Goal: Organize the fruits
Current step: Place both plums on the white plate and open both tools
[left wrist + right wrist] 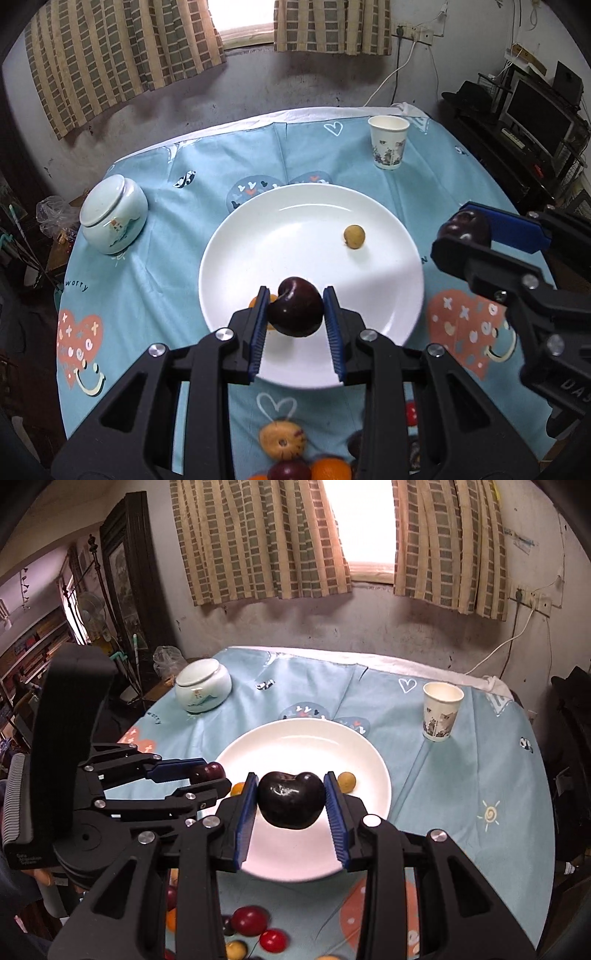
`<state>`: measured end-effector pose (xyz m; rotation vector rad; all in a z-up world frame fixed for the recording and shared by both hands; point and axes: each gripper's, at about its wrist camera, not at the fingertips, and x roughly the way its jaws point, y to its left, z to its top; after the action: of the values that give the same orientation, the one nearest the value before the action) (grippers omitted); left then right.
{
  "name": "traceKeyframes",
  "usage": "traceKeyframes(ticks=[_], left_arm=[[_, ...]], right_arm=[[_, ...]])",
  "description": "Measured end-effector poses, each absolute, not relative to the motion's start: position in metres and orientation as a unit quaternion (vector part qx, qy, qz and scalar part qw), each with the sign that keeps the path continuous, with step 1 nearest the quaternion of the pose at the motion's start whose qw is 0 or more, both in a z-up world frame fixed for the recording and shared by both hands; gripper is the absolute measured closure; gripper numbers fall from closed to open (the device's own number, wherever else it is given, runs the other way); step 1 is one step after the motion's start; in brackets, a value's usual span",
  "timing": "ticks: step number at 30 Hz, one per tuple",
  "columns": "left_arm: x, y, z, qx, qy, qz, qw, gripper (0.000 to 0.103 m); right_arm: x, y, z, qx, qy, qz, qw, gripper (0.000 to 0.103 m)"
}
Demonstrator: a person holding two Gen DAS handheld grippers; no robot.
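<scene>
My left gripper is shut on a dark red plum and holds it over the near part of the white plate. A small orange fruit sits on the plate behind the left finger, and a small yellow-brown fruit lies on the plate's right side. My right gripper is shut on a dark purple plum above the plate's near side. In the left wrist view the right gripper shows at the right. In the right wrist view the left gripper shows at the left.
A pile of loose fruits lies on the blue cloth at the near edge; it also shows in the right wrist view. A lidded ceramic jar stands far left. A paper cup stands far right.
</scene>
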<state>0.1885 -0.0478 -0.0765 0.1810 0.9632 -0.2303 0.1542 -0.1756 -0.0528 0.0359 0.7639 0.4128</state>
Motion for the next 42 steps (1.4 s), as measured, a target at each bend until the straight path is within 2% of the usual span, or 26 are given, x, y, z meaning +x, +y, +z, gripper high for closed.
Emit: traceKeyframes(ticks=[10, 11, 12, 13, 14, 18, 20, 25, 30, 33, 38, 39, 41, 42], left_arm=[[0.231, -0.037, -0.128, 0.085, 0.507, -0.069, 0.855, 0.072], [0.232, -0.037, -0.13, 0.084, 0.508, -0.066, 0.855, 0.071], [0.233, -0.036, -0.131, 0.082, 0.509, -0.065, 0.854, 0.068], [0.234, -0.035, -0.132, 0.082, 0.508, -0.059, 0.856, 0.061], [0.233, -0.033, -0.131, 0.082, 0.504, -0.055, 0.858, 0.048], [0.226, -0.026, -0.125, 0.076, 0.493, -0.048, 0.866, 0.046], [0.215, -0.017, -0.121, 0.065, 0.486, -0.045, 0.87, 0.039], [0.154, -0.001, -0.115, 0.053, 0.474, -0.066, 0.877, 0.03], [0.102, -0.009, -0.121, 0.071, 0.49, -0.096, 0.863, 0.03], [0.082, -0.02, -0.106, 0.082, 0.476, -0.111, 0.868, 0.03], [0.057, -0.02, -0.057, 0.083, 0.418, -0.112, 0.898, 0.024], [0.052, -0.017, -0.046, 0.079, 0.405, -0.11, 0.904, 0.023], [0.045, -0.014, -0.031, 0.074, 0.388, -0.108, 0.913, 0.021], [0.042, -0.012, -0.025, 0.071, 0.38, -0.106, 0.916, 0.02]], right_arm=[[0.208, -0.159, -0.119, 0.011, 0.442, 0.18, 0.879, 0.065], [0.212, -0.159, -0.122, 0.011, 0.447, 0.177, 0.877, 0.061], [0.214, -0.159, -0.124, 0.011, 0.449, 0.175, 0.876, 0.052], [0.213, -0.161, -0.125, 0.012, 0.445, 0.164, 0.88, 0.03], [0.21, -0.165, -0.122, 0.017, 0.434, 0.16, 0.886, 0.026], [0.201, -0.178, -0.113, 0.029, 0.426, 0.154, 0.891, 0.026], [0.19, -0.187, -0.111, 0.047, 0.43, 0.154, 0.888, 0.026], [0.118, -0.217, -0.131, 0.116, 0.454, 0.155, 0.869, 0.022], [0.062, -0.24, -0.15, 0.174, 0.485, 0.124, 0.848, 0.022], [0.038, -0.254, -0.114, 0.175, 0.439, 0.103, 0.875, 0.022], [-0.009, -0.282, -0.003, 0.159, 0.282, 0.059, 0.944, 0.02], [-0.025, -0.286, 0.024, 0.148, 0.238, 0.047, 0.959, 0.018], [-0.06, -0.293, 0.073, 0.133, 0.146, 0.027, 0.98, 0.002], [-0.082, -0.296, 0.098, 0.124, 0.092, 0.022, 0.988, 0.001]])
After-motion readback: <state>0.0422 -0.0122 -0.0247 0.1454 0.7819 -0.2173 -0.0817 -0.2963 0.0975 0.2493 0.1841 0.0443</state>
